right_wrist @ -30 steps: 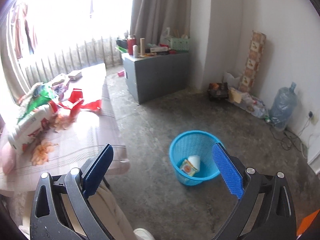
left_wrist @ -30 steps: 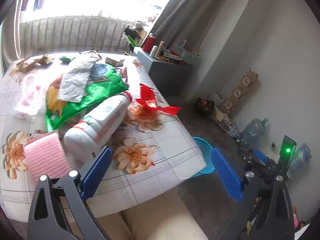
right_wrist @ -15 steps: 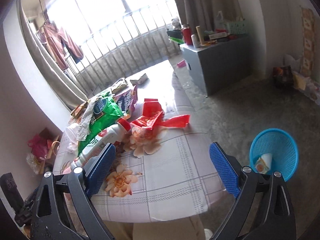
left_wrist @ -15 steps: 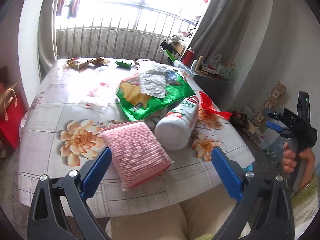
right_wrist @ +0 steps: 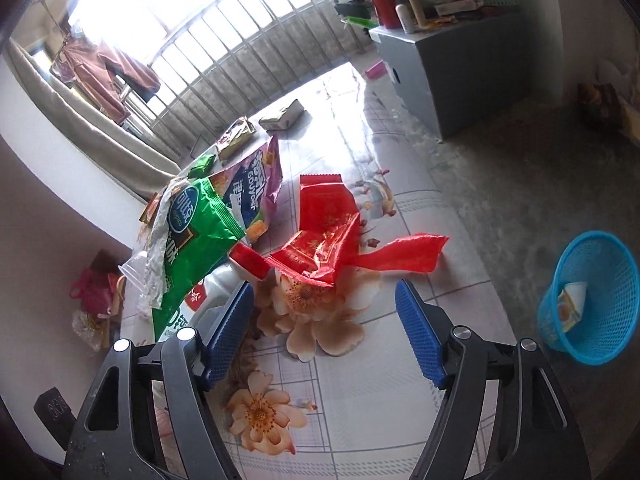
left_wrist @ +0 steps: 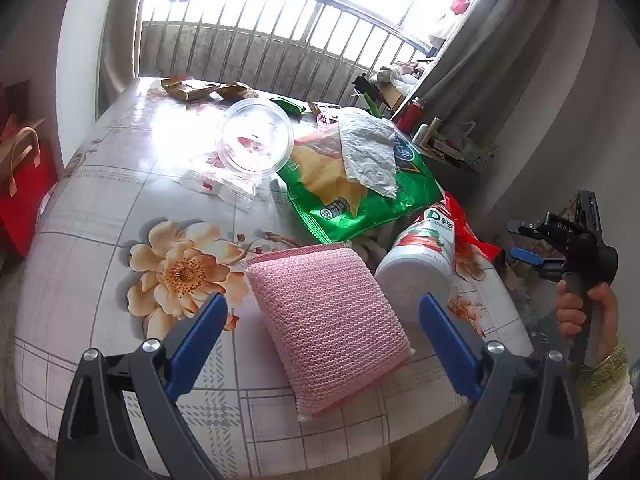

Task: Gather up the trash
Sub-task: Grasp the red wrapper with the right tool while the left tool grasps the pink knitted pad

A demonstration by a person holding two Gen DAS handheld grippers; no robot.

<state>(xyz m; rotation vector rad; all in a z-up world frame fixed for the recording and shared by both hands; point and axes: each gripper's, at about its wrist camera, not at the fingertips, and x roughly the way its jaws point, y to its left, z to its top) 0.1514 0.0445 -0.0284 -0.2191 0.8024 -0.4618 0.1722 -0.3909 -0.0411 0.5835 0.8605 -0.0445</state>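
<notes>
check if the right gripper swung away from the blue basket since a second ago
Yes. The right gripper, jaws closing on nothing, now aims at the red wrapper on the table; the blue basket sits off at the view's right edge.

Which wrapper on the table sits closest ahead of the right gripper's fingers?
The crumpled red wrapper, lying just beyond the right gripper, whose jaws are closing with nothing between them. The green chip bag and purple snack bag lie further left and back.
</notes>
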